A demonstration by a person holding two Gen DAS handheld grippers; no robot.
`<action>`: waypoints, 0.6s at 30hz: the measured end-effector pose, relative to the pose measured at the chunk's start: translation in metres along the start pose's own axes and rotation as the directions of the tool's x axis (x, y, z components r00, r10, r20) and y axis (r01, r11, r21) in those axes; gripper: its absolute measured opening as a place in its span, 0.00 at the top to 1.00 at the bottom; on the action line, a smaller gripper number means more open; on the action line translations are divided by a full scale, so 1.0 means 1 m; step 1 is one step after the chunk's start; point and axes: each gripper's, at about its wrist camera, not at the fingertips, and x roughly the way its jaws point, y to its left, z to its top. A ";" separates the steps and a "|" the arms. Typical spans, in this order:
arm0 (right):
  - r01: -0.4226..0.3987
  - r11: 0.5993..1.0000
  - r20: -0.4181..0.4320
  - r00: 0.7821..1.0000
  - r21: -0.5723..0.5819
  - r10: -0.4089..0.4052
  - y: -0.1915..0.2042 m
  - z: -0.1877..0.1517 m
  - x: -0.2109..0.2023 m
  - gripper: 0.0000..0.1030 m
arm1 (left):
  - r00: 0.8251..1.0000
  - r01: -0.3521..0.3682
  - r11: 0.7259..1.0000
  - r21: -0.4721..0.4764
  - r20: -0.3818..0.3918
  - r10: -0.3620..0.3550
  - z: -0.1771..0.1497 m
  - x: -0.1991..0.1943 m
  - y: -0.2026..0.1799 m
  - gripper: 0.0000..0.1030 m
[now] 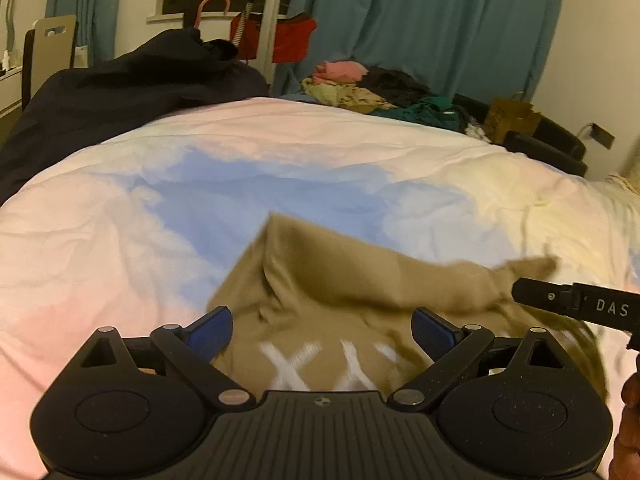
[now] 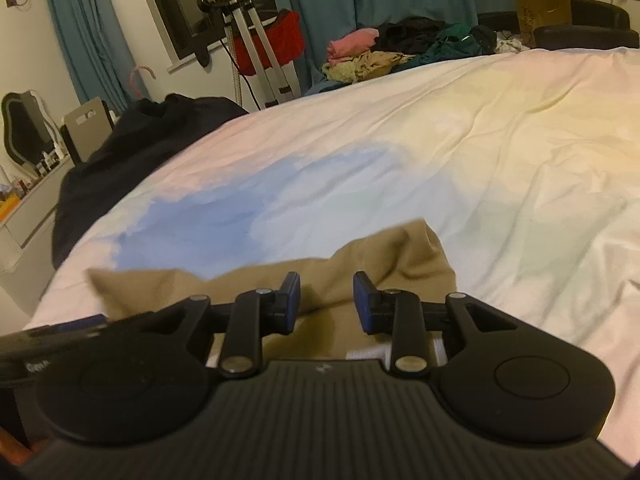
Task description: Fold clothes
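A tan garment [image 1: 340,280] with white lettering lies bunched on the pastel bedspread [image 1: 120,216]. My left gripper [image 1: 322,328] is open wide just above its near part, the blue pads [image 1: 212,330] on either side of the lettering. In the right wrist view the same tan garment [image 2: 400,256] lies under my right gripper [image 2: 326,300], which is open with a narrower gap and holds nothing. The right gripper's black body [image 1: 576,304] enters the left wrist view at the right edge, over the garment's far end.
A dark garment [image 1: 132,88] lies heaped at the bed's far left. A pile of mixed clothes [image 1: 372,92] sits at the far edge, also in the right wrist view [image 2: 400,52]. Teal curtains [image 1: 420,20] and a metal stand [image 2: 256,40] are behind.
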 end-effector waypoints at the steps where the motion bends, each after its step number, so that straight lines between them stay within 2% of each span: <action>1: -0.003 1.000 -0.002 1.000 0.001 0.003 0.001 -0.003 -0.007 0.68 | 1.000 0.008 1.000 0.001 0.000 -0.008 -0.003 -0.007 -0.001 0.06; 6: 0.005 0.999 -0.036 0.999 -0.032 -0.006 0.002 -0.012 -0.020 0.68 | 1.000 -0.005 1.000 0.027 -0.025 0.006 -0.014 -0.017 -0.008 0.06; 11: 0.026 0.999 -0.093 0.995 -0.040 -0.030 -0.004 -0.025 0.001 0.70 | 0.998 -0.010 0.999 0.040 -0.062 0.012 -0.029 -0.005 -0.011 0.06; 13: 0.023 0.999 -0.097 0.995 -0.037 -0.026 -0.006 -0.027 0.002 0.71 | 0.998 -0.013 0.998 0.054 -0.059 0.016 -0.030 -0.013 -0.013 0.08; 18: 0.012 1.000 -0.101 0.995 -0.023 -0.015 -0.009 -0.026 -0.002 0.71 | 0.997 0.079 0.996 0.028 -0.017 -0.078 -0.036 -0.055 -0.014 0.08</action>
